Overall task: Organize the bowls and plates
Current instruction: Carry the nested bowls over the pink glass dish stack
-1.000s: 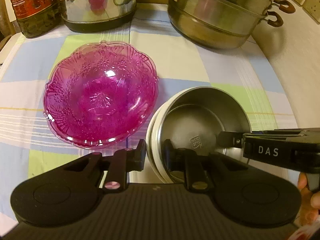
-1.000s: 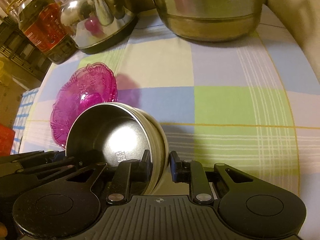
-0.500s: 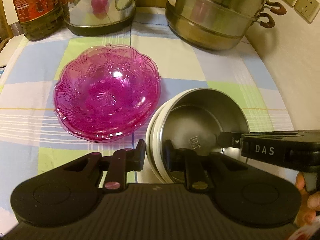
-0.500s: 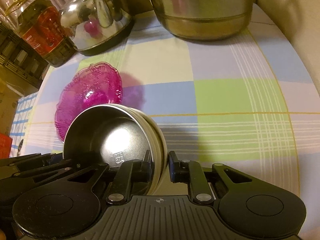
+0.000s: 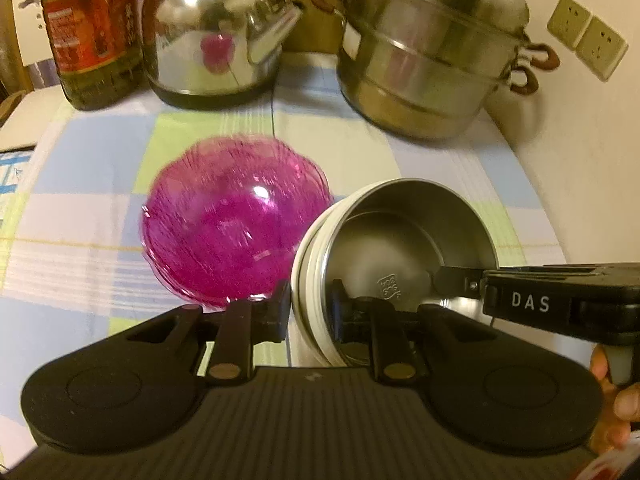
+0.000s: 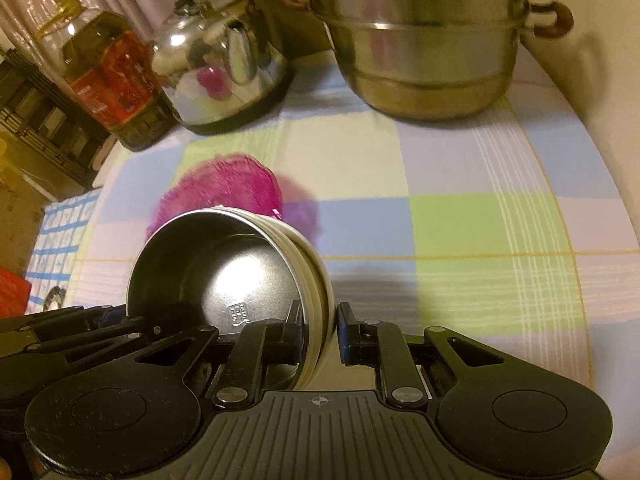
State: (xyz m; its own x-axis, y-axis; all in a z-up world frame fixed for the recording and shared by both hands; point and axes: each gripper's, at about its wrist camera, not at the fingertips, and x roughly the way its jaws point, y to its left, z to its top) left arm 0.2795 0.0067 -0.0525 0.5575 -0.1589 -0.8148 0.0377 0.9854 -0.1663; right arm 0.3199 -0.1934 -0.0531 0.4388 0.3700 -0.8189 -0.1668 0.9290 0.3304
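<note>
A steel bowl [image 5: 408,240] with a cream outer wall, apparently nested with others like it, hangs tilted above the checked cloth. My left gripper [image 5: 310,312] is shut on its near-left rim, one finger inside and one outside. My right gripper [image 6: 320,332] is shut on the opposite rim in the same way, and it shows in the left wrist view as the black arm marked DAS [image 5: 444,284]. In the right wrist view the steel bowl [image 6: 224,276] hides part of a pink glass bowl [image 6: 224,192]. That pink glass bowl [image 5: 232,232] rests on the cloth just left of the held bowl.
At the back stand a steel kettle [image 5: 216,40], a large stacked steamer pot [image 5: 428,56] and an oil bottle [image 5: 92,28]. A wall with sockets [image 5: 584,36] bounds the right side. The checked cloth [image 6: 480,232] lies bare to the right.
Both grippers have risen together with the steel bowl still clamped between them. The table, the pink bowl and the pots now look smaller and farther below.
</note>
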